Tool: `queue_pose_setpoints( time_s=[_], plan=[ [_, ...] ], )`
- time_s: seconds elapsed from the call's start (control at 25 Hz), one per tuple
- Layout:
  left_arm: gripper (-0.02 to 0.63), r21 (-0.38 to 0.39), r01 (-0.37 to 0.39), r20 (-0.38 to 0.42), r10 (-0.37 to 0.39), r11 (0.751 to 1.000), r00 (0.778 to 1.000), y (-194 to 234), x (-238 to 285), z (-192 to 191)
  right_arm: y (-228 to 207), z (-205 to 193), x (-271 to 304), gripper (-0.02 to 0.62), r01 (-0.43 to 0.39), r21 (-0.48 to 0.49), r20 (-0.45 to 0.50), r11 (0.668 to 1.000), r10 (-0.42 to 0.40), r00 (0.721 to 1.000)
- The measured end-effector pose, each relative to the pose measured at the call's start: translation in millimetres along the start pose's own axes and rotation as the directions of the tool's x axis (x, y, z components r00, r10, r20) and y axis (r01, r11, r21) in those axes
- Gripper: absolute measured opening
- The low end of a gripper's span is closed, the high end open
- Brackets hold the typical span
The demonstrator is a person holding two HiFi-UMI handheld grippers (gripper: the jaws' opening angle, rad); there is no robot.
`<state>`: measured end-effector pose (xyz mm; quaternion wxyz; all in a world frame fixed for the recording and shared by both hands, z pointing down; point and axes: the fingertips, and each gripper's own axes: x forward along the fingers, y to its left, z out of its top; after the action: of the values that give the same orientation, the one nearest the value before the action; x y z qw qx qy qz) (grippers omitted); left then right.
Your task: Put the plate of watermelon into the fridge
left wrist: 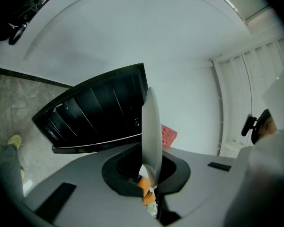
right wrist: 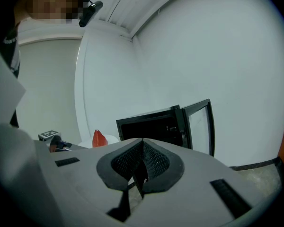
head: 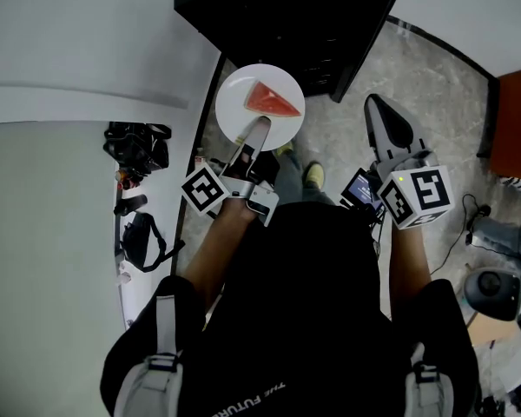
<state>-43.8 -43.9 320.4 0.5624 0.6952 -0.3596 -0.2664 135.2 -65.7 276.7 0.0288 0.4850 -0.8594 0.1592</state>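
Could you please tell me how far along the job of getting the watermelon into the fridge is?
Done: the left gripper grips the round white plate with the red watermelon slice, and the black fridge has its door open. In hand: the plate hangs before it. Left: setting it inside and releasing.

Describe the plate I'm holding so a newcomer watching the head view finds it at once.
Start at the black fridge at the top of the head view. Just below it in frame is a round white plate, its near rim clamped in the left gripper. It alone carries a red watermelon wedge.
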Motion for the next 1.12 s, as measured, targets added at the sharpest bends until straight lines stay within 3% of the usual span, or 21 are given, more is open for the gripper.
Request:
queue_pose_setpoints(
  time_s=[0.56, 0.8, 1.12],
  plan=[
    [0.015, -0.013, 0.009, -0.015, -0.009, 1.0, 1.0, 10, 22, 19, -5, 6, 24, 0.011, 0.004, -0.012, -0.009, 1.0, -0.004, 1.0],
    [0.016, -0.031, -0.021, -0.034, 0.02, 0.999, 0.999, 39, 58, 47, -28, -1, 73, 0.011, 0.009, 0.002, -0.04, 1.0, -0.009, 0.999],
    [0.016, -0.018, -0.006, -0.051, 0.005, 1.0, 0.999, 33, 65, 48, -24, 10, 70, 0.011, 0.028, -0.001, -0.033, 1.0, -0.028, 0.999]
  ],
)
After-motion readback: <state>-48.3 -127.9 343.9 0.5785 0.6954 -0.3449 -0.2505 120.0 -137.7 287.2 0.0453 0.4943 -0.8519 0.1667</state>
